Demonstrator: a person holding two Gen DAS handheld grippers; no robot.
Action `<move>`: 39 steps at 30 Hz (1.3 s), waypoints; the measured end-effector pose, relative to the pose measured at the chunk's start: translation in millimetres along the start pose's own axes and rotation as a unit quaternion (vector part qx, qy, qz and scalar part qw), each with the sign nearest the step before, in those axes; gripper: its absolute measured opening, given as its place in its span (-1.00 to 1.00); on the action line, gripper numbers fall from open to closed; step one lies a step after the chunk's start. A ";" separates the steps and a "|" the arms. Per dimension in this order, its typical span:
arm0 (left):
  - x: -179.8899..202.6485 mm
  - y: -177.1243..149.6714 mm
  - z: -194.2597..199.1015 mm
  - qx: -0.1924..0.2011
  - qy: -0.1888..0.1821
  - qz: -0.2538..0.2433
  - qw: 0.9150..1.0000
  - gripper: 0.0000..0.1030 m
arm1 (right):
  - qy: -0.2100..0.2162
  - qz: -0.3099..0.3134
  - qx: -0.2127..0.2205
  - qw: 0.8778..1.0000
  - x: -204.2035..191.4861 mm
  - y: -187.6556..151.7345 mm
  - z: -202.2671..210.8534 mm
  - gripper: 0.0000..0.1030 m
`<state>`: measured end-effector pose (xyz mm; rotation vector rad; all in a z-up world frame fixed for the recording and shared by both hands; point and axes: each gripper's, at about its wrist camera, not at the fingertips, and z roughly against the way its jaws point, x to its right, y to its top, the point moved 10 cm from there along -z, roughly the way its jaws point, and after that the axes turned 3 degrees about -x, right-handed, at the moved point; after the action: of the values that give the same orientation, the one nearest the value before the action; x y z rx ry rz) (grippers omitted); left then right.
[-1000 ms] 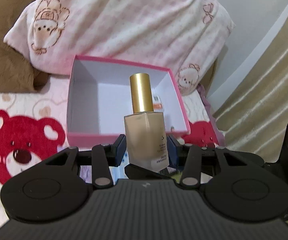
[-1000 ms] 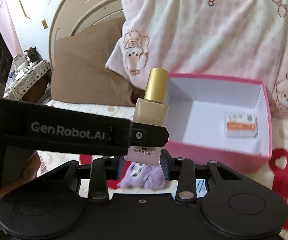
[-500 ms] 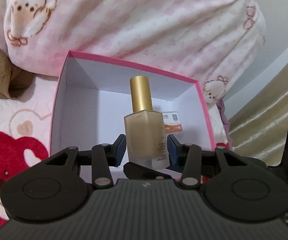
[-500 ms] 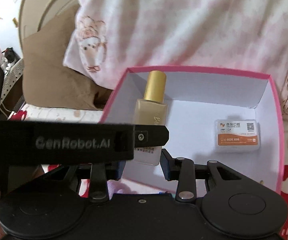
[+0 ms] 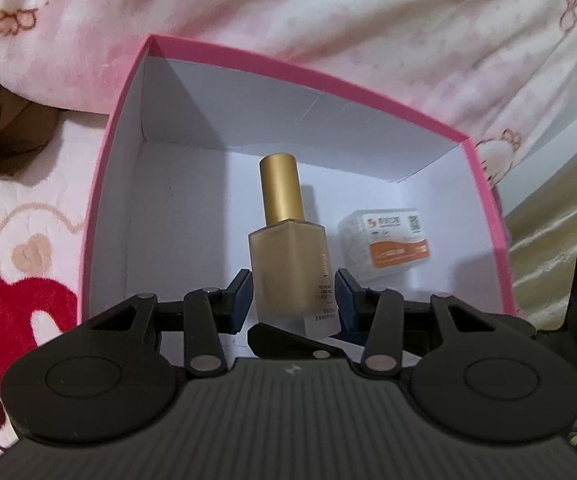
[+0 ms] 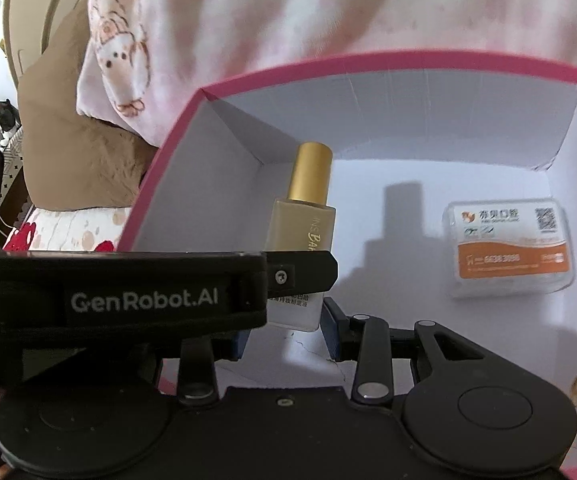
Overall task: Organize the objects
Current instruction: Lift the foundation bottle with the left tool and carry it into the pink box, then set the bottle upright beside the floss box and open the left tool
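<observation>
L gripper (image 5: 292, 296) is clamping the foundation bottle (image 5: 288, 264) w/ both blue pads pressing on the lower sides of its frosted beige body, low in the centre of the L wrist view. The bottle is standing about upright, gold cap pointing to the top of the frame, inside the walls of the pink box (image 5: 104, 184); can't tell whether its base is touching the white floor. R gripper (image 6: 284, 334) is also pinching the same bottle at its labelled base: the right-hand pad is touching the bottom corner, while the other pad is mostly hiding behind the L gripper's black finger (image 6: 300, 274), which is crossing the bottle's front from the left edge of the R wrist view. A small clear case w/ orange label (image 5: 388, 240) is lying flat on the box floor, to the right of the bottle and apart from it, near the right wall. A pink blanket w/ cartoon print (image 5: 328, 20) is filling the top of both views, behind the box's far wall. A bear-print sheet (image 5: 16, 280) is showing at lower left, under the box, and a brown pillow (image 6: 68, 140) is sitting at the left of the R wrist view.
</observation>
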<state>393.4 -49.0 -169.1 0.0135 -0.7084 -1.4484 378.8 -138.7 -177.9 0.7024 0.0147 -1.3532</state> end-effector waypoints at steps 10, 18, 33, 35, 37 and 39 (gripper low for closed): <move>-4.3 -8.1 -22.9 -0.033 0.031 -0.010 0.999 -0.18 | 0.006 -0.018 -0.025 1.000 7.7 -4.6 -21.3 -0.20; -4.4 -9.6 -17.1 -0.031 0.020 -0.018 0.999 -0.42 | -0.035 -0.011 -0.017 0.999 7.0 -1.9 -28.4 -0.21; -12.8 -3.8 -12.7 0.004 0.033 0.007 0.999 -0.56 | -0.060 -0.015 0.024 0.998 6.6 5.2 -21.0 -0.25; -13.9 -0.7 -9.1 0.013 0.032 0.012 0.999 -0.56 | -0.066 -0.026 0.031 0.997 5.8 5.0 -20.8 -0.25; -15.6 0.9 -5.1 0.016 0.029 0.015 0.999 -0.56 | -0.068 -0.041 0.033 0.996 6.0 7.0 -23.0 -0.25; -16.7 1.3 -2.8 0.016 0.032 0.013 0.999 -0.56 | -0.067 -0.045 0.038 0.996 5.8 10.8 -26.3 -0.26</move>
<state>396.5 -34.8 -178.0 0.0756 -0.6770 -1.4045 399.9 -131.0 -196.3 0.6797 -0.1144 -1.4925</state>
